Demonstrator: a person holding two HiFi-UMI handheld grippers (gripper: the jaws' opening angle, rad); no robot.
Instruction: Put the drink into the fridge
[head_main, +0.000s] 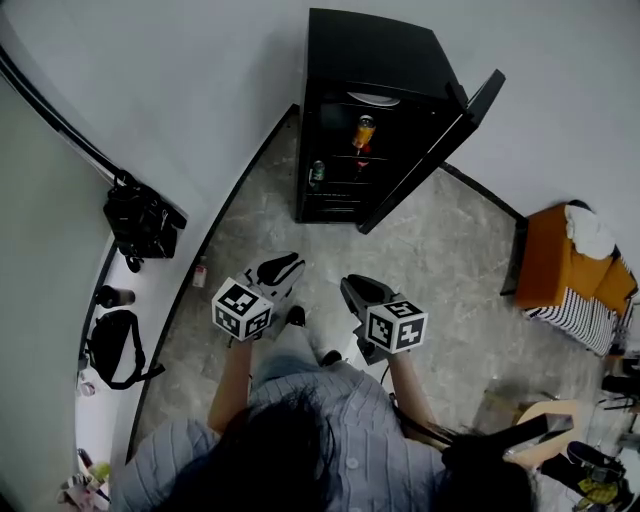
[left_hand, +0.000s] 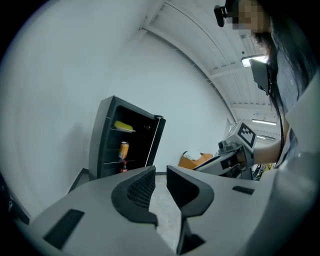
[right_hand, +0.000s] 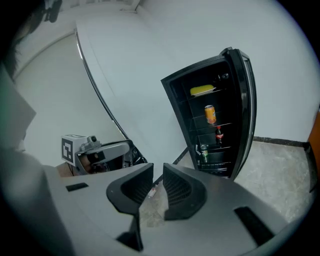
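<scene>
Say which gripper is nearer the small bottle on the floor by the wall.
Left. The left gripper hovers near the bottle; the right gripper is beyond the left one, farther off.

Floor (head_main: 440, 250): grey marbled stone, edged by a dark strip along the curved white wall.
On the floor: a black fridge (head_main: 370, 60), door (head_main: 440, 140) swung open; a small bottle (head_main: 200, 272) beside the dark strip.
Top shelf: a yellow object (right_hand: 202, 90).
Next shelf: an orange can (head_main: 364, 131), upright.
Shelf below: a red-capped dark bottle (head_main: 358, 163), upright.
Lowest level: a green can (head_main: 317, 173).
</scene>
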